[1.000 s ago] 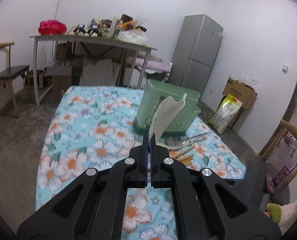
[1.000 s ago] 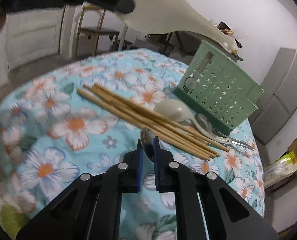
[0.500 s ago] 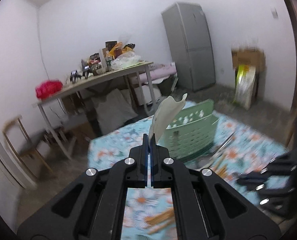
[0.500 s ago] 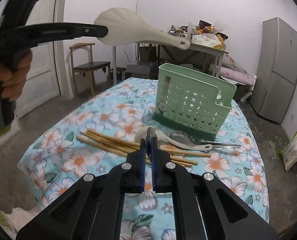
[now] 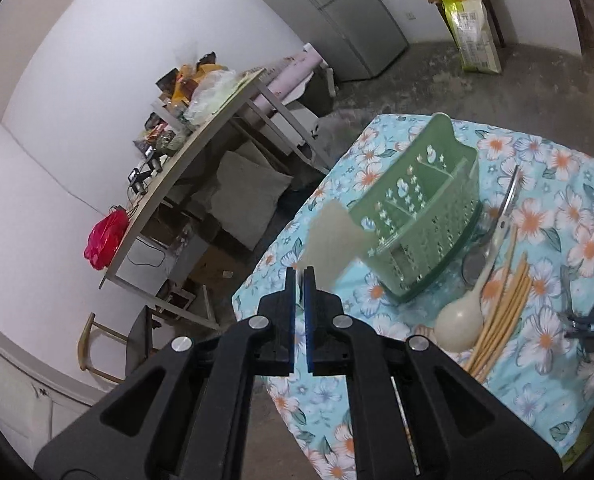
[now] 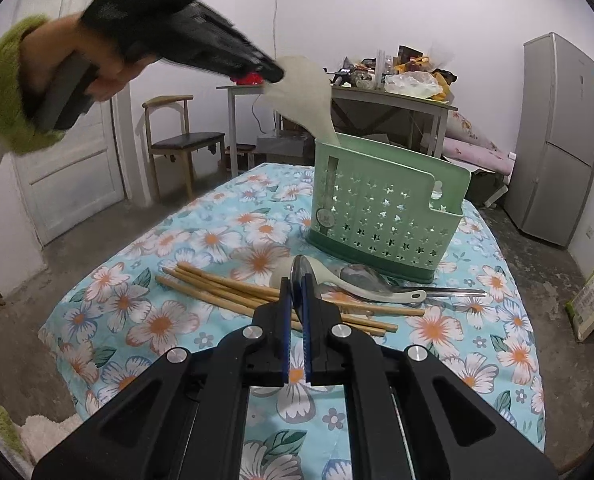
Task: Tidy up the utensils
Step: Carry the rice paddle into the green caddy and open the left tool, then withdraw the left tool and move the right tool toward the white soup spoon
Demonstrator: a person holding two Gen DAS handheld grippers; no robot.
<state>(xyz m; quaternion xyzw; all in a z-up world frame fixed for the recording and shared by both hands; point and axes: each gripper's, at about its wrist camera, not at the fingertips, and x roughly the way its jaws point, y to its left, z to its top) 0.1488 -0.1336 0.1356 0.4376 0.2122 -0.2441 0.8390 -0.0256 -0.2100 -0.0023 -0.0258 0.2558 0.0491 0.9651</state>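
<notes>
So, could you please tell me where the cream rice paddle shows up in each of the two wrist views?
Left wrist view: the rice paddle sits centre frame, just above the left gripper, which pinches it.
Right wrist view: upper centre, its handle dipping into the left end of the holder.
Shared landmark: the green utensil holder.

Ahead of my right gripper point(image 6: 296, 280) lies the floral tablecloth point(image 6: 157, 320). On it, just beyond my fingertips, rest wooden chopsticks point(image 6: 225, 290), a pale spoon point(image 6: 353, 280) and a metal spoon point(image 6: 377, 282); behind them stands the green caddy point(image 6: 385, 216).
</notes>
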